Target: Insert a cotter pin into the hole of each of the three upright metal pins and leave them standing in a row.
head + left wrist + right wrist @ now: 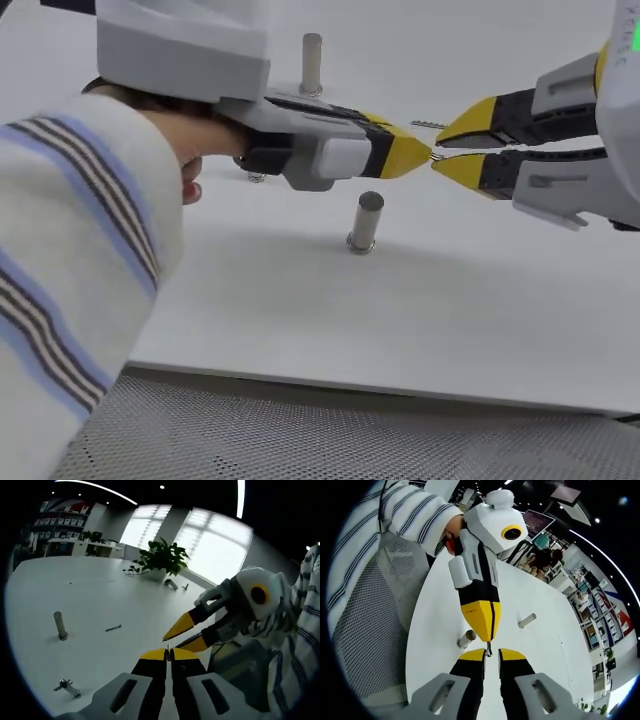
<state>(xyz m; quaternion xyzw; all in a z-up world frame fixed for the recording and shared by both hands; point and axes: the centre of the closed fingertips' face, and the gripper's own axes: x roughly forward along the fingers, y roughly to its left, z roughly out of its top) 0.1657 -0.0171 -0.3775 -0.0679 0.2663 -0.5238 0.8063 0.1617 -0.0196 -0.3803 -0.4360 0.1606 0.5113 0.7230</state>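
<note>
My left gripper [428, 156] points right and is shut on a small cotter pin [437, 157], whose end sticks out of the yellow tips. My right gripper [440, 148] faces it tip to tip, jaws open on either side of that pin's end [489, 649]. One upright metal pin [365, 222] stands near the table's middle and another [311, 62] stands farther back. A third pin [67, 686], with a wire piece at its top, sits low left in the left gripper view; in the head view only its base [257, 177] shows under the left gripper. A loose cotter pin [428, 124] lies on the table.
The white table [300, 310] ends at a front edge with perforated grey mesh [300, 440] below it. A striped sleeve [70, 250] fills the left foreground. A potted plant [160, 560] and small metal parts [172, 584] sit at the table's far end.
</note>
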